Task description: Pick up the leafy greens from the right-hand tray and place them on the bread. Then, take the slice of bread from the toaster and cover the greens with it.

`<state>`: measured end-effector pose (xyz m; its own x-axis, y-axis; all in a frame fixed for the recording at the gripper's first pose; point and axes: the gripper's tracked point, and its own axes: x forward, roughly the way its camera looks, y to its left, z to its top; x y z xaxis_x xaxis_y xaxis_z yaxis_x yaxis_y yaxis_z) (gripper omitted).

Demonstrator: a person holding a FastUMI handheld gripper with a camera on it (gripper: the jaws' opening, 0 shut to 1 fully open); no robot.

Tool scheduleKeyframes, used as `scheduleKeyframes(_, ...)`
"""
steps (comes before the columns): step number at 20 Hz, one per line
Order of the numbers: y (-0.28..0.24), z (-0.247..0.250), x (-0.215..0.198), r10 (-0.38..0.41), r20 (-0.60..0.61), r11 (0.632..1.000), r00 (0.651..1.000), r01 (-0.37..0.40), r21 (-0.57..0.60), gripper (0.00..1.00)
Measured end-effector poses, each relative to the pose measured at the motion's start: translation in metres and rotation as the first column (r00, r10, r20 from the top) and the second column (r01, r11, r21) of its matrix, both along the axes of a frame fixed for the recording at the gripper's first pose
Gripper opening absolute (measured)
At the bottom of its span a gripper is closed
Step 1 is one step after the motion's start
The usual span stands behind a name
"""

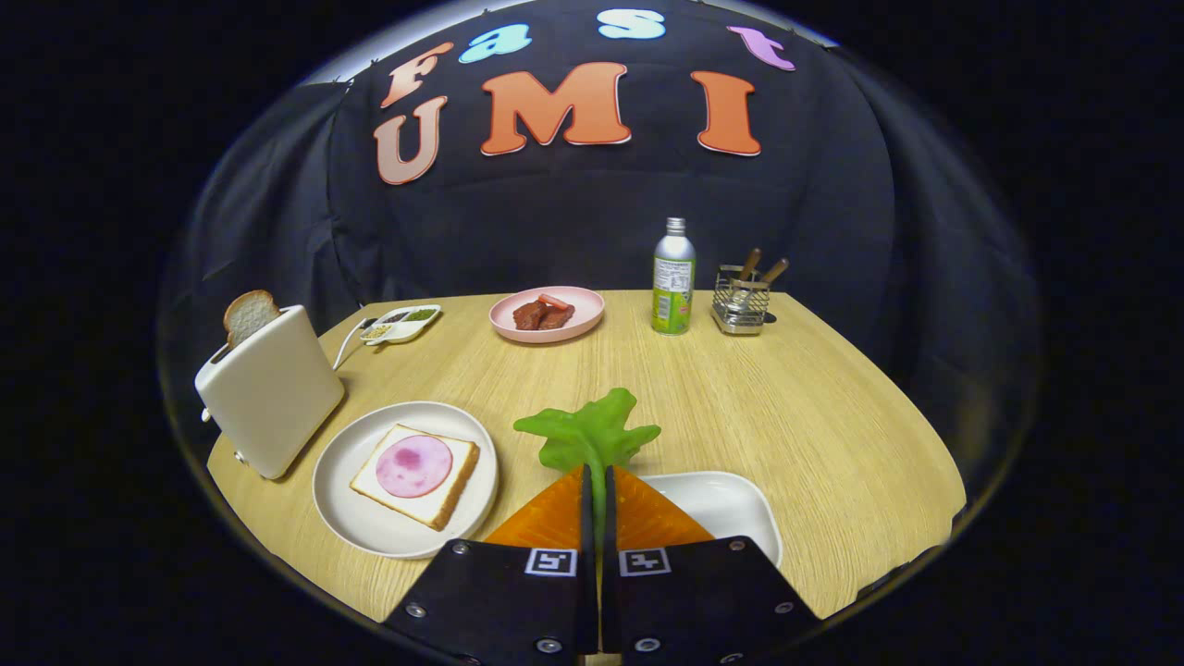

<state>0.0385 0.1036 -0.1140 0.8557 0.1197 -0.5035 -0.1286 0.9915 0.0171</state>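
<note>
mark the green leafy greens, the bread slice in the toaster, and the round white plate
green leafy greens (592, 428), gripper view, on the leaf ahead of the gripper (597, 486), whose fingers pinch its stem
brown-crusted bread slice in the toaster (250, 314), gripper view, on its face
round white plate (344, 462), gripper view, on its bare rim

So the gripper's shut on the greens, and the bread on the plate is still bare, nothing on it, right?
Not quite. The gripper is shut on the leafy greens, but the bread on the plate isn't bare: a pink ham slice lies on it, as the gripper view shows.
</note>
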Motion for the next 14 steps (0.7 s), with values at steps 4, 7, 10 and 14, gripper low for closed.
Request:
scheduleKeyframes(4,0.045,0.008,-0.001,0.073,0.008,0.997,0.997,-0.073,-0.001,0.02)
scheduleKeyframes(7,0.076,0.01,-0.002,0.116,0.004,0.993,0.993,-0.116,0.005,0.02)
scheduleKeyframes(10,0.098,0.009,-0.001,0.146,0.001,0.989,0.989,-0.146,0.009,0.02)
scheduleKeyframes(14,0.12,0.0,-0.001,0.17,-0.021,0.985,0.985,-0.17,0.011,0.03)
